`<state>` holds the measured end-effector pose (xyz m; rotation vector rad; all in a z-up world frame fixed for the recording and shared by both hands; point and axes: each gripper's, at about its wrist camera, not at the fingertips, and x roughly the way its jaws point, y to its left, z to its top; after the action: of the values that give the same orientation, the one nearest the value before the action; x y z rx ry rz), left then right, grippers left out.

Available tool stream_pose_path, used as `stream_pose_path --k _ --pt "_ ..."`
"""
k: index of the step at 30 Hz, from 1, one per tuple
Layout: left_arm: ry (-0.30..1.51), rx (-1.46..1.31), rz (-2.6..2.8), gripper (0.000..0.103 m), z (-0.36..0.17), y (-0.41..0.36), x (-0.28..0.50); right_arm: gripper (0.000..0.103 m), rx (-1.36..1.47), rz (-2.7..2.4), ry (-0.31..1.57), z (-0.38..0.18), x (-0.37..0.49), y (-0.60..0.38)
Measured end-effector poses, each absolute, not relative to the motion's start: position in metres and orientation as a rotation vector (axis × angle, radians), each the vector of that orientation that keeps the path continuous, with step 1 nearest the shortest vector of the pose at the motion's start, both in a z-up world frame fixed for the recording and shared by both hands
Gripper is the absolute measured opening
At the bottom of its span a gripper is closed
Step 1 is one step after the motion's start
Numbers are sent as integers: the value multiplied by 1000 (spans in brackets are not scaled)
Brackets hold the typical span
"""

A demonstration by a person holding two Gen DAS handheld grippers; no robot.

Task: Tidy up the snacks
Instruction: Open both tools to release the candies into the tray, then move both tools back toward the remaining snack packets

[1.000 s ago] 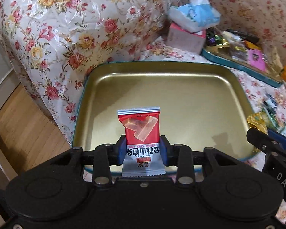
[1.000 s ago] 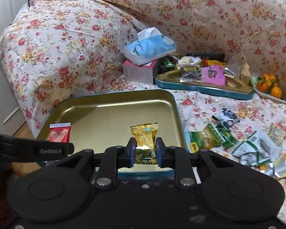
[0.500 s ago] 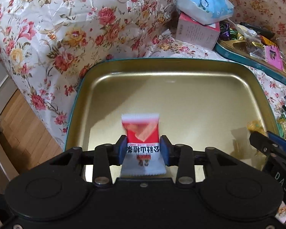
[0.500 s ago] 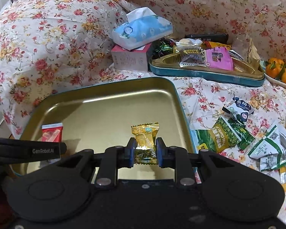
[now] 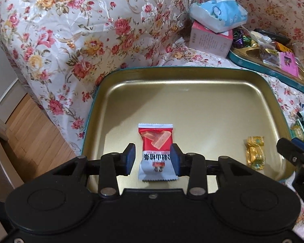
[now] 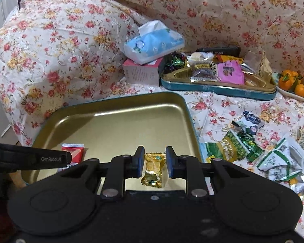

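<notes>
On floral sofa cover point(image 6: 75, 46), gold metal tray point(image 6: 115, 121), red-white candy packet point(image 5: 156, 151) between parted left gripper point(image 5: 153, 159), gold-wrapped candy point(image 6: 153, 169) loose between parted right gripper point(image 6: 153, 162), blue tissue pack point(image 6: 153, 42), loose snack wrappers point(image 6: 253, 141) beside.

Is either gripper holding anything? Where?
Apparently nothing: red-and-white snack packet lies loose inside the left gripper, gold foil candy inside the right gripper, both on the gold tray.

**Clearance around the gold tray**

Gold tray point(image 5: 192, 109) floor mostly bare: far half and centre open. Two obstacles on the near strip: red-and-white snack packet point(image 5: 156, 151) near-left, gold candy point(image 6: 153, 170) near-right. Raised tray rim all round. Left of the tray, the floral cover point(image 6: 50, 50) rises steeply, blocking that side. Far side: pink box point(image 6: 141, 74) with tissue pack point(image 6: 154, 42) on top, and a filled teal tin point(image 6: 218, 87). Right of the tray, loose wrappers point(image 6: 243, 141) litter the cloth.
</notes>
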<state>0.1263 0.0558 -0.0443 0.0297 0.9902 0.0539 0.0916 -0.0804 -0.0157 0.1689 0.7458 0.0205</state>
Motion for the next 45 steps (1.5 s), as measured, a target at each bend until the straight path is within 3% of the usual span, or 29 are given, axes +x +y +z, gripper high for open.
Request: stream_pose_path --k 9,28,45 --pt "978 81 10 47 -38 32 87 25 165 0 720 -4 44 -99" --pt "974 242 -218 47 -40 -68 7 26 260 -198 757 -34 -76 -177" --pt "1010 317 -359 47 -58 -135 -9 26 355 -390 747 -54 -86 -259"
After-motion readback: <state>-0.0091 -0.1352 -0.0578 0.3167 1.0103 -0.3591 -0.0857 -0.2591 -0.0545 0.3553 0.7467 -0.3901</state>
